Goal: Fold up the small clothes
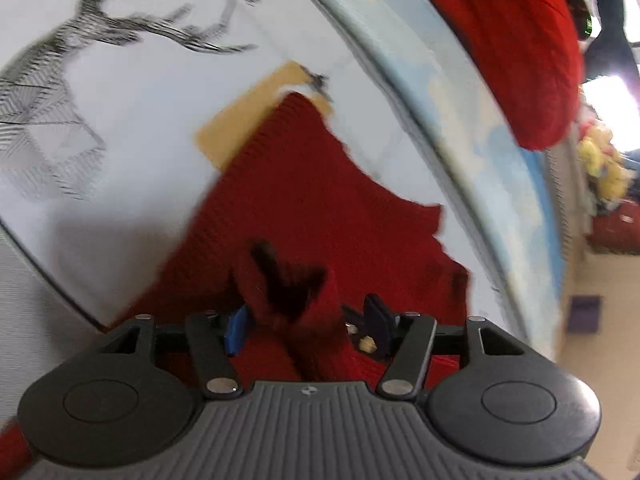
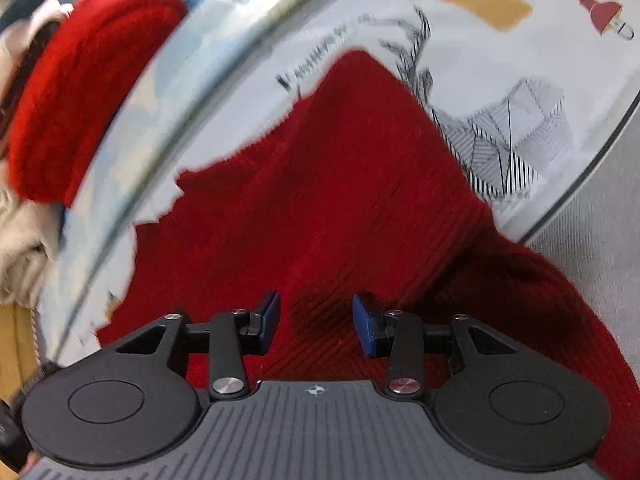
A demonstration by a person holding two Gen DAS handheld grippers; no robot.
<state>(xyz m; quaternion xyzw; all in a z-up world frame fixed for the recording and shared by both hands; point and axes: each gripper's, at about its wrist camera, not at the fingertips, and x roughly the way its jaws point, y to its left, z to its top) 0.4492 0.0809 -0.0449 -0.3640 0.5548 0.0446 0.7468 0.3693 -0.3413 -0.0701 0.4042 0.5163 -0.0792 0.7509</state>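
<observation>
Red knit garment point(image 2: 320, 200) spread on printed table point(image 1: 140, 120), blurred, cut off below, bunched between parted left hand-held gripper point(image 1: 306, 324) jaws, right hand-held gripper point(image 2: 316, 320) parted above it, ungripped.

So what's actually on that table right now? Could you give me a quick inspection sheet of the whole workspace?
Surface: white cloth printed with a line-drawn deer and a tan tag shape.
Job's things: red knitted garment spread on the cloth, one ridge bunched up between the left gripper's fingers.
Clutter: a folded red knit and cream fabric at the table's edge.
Grippers: left gripper open, fabric between its fingers; right gripper open just above the garment, holding nothing.
Cables: nothing seen.
Surroundings: yellow soft item and beige floor beyond the table.
</observation>
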